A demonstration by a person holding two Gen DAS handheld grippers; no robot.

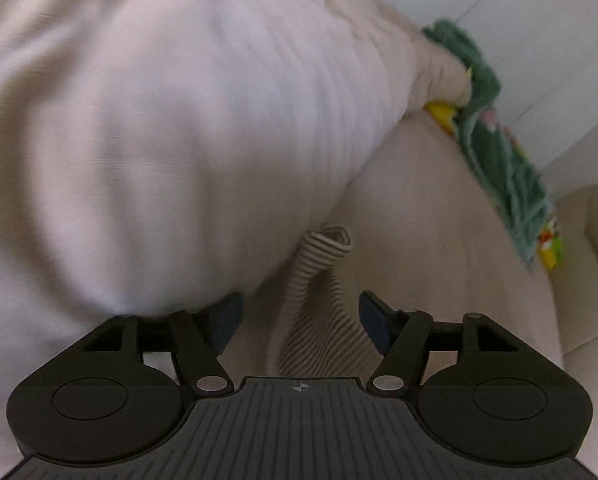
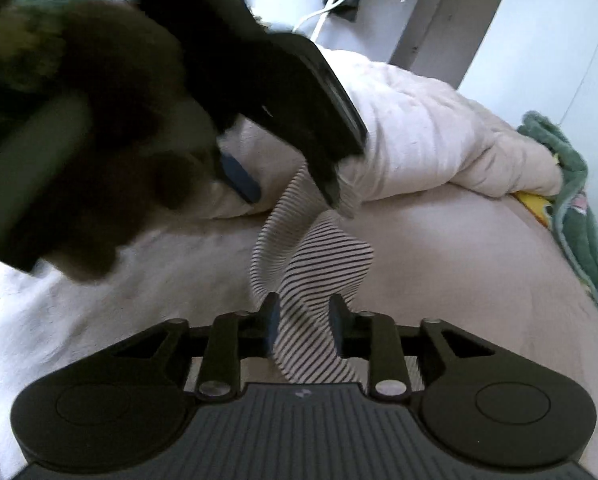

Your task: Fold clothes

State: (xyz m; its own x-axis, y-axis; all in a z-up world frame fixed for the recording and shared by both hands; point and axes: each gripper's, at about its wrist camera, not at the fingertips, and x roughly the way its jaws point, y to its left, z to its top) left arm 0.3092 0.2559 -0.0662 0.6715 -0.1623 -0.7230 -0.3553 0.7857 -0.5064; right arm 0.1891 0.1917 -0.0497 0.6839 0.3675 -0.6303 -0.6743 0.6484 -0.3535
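Fingers of the right gripper (image 2: 303,326) stand close together with the striped garment (image 2: 319,264) running up between them; its pads look to be touching the cloth on both sides, so I judge it pinched there, though the blur leaves the firmness of that grip uncertain. Holding the near end this way keeps the cloth off the bed (image 2: 439,248) and lets it hang as a twisted band that can be pulled straight.

Fingers of the left gripper (image 1: 299,322) stand well apart. From its own camera the garment (image 1: 311,308) rises through the gap without either pad (image 1: 373,320) pressing on it. Seen from the right wrist, this gripper (image 2: 291,184) hovers above the far end of the band, one finger beside the cloth; whether that finger touches it is hard to tell through the blur. Its open stance suits a re-grip higher up, so the two ends can be drawn apart and the twist shaken out before any fold.

Behind lies a pale duvet (image 2: 419,128), bunched up at the back so that the middle of the bed is free as a folding surface. A green towel (image 2: 571,184) sits at the right edge, well apart from the work. The fold itself has not started, by my reading.
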